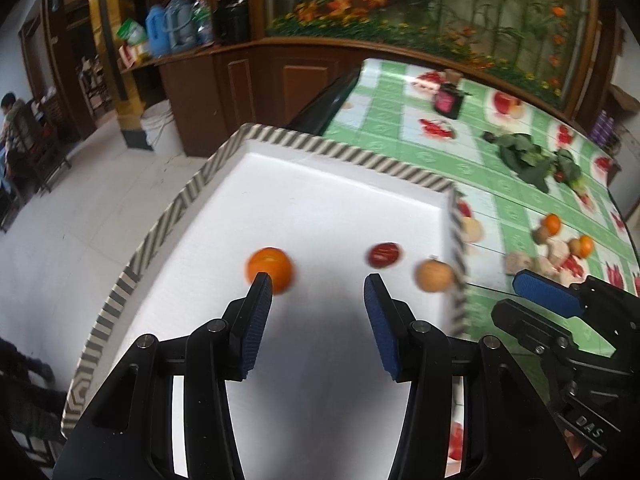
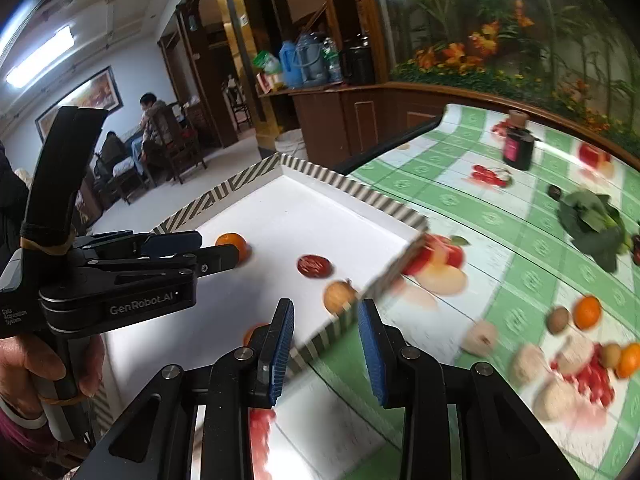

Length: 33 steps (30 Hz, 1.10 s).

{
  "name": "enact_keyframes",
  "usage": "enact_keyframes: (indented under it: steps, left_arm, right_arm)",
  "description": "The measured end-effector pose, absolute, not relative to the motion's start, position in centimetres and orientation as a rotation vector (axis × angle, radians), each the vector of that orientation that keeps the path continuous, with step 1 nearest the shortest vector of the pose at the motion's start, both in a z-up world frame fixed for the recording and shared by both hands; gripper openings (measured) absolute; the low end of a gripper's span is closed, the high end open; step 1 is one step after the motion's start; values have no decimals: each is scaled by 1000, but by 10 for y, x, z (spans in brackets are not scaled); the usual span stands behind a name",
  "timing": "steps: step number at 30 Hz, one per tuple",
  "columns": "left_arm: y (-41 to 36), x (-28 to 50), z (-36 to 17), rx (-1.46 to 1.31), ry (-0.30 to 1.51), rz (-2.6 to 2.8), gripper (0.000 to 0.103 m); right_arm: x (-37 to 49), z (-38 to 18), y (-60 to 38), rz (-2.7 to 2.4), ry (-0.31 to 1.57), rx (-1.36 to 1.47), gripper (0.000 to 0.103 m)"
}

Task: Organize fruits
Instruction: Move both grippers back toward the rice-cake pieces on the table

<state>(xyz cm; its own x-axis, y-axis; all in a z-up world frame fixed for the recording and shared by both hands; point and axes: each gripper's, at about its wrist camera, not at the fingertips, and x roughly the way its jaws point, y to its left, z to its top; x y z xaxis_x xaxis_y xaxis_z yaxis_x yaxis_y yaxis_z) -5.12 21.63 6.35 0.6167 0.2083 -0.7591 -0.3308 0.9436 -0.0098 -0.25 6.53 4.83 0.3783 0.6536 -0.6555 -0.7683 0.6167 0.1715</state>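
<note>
A white tray with a striped rim (image 1: 320,146) (image 2: 352,190) sits at the table's left end. In it lie an orange (image 1: 270,269) (image 2: 233,243), a dark red fruit (image 1: 383,255) (image 2: 314,266) and a tan round fruit (image 1: 434,276) (image 2: 338,297). Another orange (image 2: 252,334) shows behind my right gripper's left finger. My left gripper (image 1: 318,282) (image 2: 188,246) is open and empty over the tray, beside the orange. My right gripper (image 2: 326,308) (image 1: 548,294) is open and empty above the tray's right rim. Loose oranges (image 2: 587,312) and small brown fruits (image 2: 558,320) lie on the cloth.
A green checked tablecloth with printed fruit (image 2: 500,216) covers the table. A dark bottle with a cork (image 2: 518,148) (image 1: 448,98) and leafy greens (image 2: 596,224) (image 1: 532,160) lie further back. Wooden cabinets and a flower mural stand behind. People sit at far left.
</note>
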Motion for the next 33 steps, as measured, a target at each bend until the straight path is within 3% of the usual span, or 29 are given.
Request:
enact_keyframes:
  steps: [20,33]
  left_arm:
    - [76,-27,57,-102,883,-3,48]
    - [72,13,39,-93,946,22,48]
  right_arm:
    - [15,26,-105,579,801,-67,32]
    - [42,13,-80,663,831,-66,34]
